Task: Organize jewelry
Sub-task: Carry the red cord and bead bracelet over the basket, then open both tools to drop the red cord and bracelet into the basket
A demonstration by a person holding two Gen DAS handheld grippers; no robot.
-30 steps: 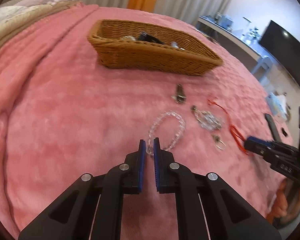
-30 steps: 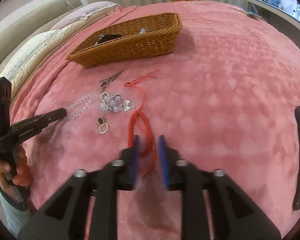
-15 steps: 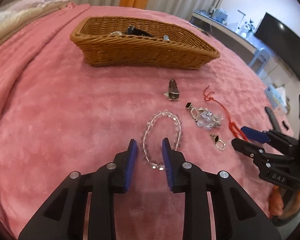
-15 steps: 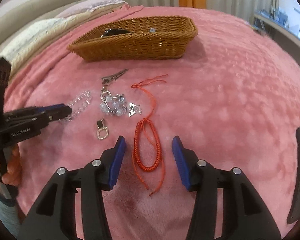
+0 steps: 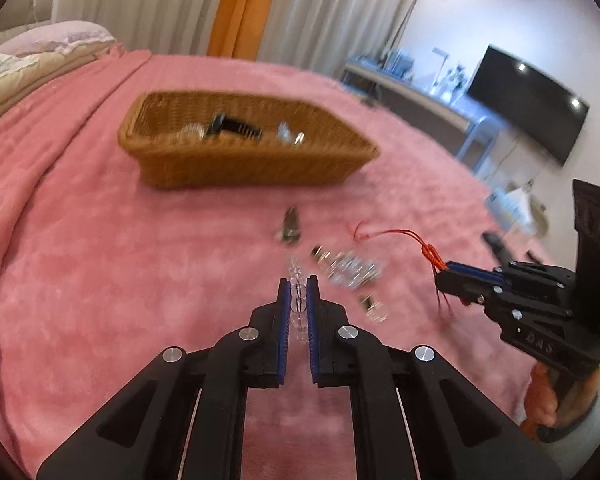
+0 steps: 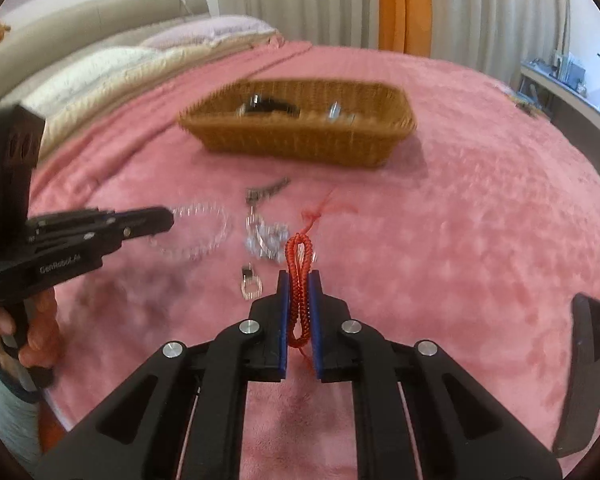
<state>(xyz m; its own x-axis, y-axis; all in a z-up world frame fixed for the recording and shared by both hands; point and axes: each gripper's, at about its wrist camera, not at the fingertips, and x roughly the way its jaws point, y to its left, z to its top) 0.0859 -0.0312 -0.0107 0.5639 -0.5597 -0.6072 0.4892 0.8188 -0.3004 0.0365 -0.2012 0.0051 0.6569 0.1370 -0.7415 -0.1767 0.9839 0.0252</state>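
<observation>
While a few pieces already lie in the wicker basket (image 5: 236,156), most jewelry is left on the pink bed (image 5: 100,260): a hair clip (image 6: 266,192), a crystal cluster (image 6: 266,238), a pendant (image 6: 250,284). The left gripper (image 5: 298,300) has closed its jaws on the clear bead bracelet (image 6: 198,232), the right gripper (image 6: 298,304) on the red cord bracelet (image 6: 299,264); half a second earlier both stood open around them
</observation>
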